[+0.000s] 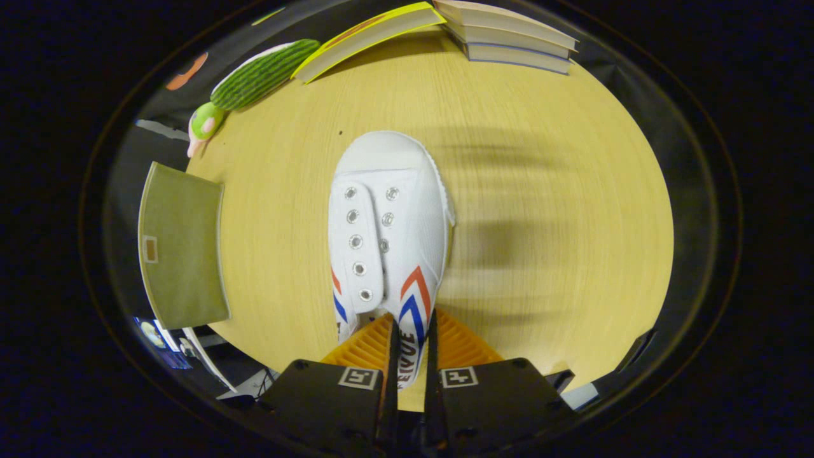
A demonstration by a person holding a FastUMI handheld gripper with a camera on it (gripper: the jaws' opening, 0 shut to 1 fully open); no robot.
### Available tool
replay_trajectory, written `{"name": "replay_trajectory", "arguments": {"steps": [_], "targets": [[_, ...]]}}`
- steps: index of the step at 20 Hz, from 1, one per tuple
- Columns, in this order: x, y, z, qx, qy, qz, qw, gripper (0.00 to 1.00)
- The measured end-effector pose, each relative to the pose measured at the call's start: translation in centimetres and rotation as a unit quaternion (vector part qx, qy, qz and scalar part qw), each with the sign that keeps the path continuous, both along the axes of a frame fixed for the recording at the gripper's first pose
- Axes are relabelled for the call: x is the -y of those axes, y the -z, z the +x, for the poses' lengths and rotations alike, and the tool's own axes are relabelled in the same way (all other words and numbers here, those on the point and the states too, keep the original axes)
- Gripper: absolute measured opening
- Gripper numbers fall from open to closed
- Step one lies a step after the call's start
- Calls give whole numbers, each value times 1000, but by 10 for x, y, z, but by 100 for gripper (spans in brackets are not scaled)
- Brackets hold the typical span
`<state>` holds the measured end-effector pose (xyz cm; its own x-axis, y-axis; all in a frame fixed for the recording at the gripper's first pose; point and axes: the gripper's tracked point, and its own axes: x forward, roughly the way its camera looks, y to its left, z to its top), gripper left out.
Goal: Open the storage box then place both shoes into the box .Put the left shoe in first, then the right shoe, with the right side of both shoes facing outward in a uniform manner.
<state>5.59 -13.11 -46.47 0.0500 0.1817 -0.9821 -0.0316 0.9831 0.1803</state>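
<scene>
Fingers [412, 356] clamped on white shoe [388, 222] side wall, lettering there partly hidden, unreadable.

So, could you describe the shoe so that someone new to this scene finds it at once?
On the round wooden table, look just ahead of the gripper, whose fingers are shut on the shoe at its heel side. It is white canvas with metal eyelets, no laces, and red and blue chevrons on its side.
</scene>
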Motion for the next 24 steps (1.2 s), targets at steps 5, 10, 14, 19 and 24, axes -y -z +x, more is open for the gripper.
{"name": "replay_trajectory", "arguments": {"steps": [5, 10, 14, 19, 24], "targets": [[-12, -18, -8, -19, 70, 46, 996, 7], [-52, -65, -34, -37, 107, 91, 989, 7], [-99, -131, -38, -5, 100, 100, 990, 6], [-184, -201, -47, 19, 85, 125, 988, 6], [-278, -234, -56, 37, 52, 135, 989, 6]]}}
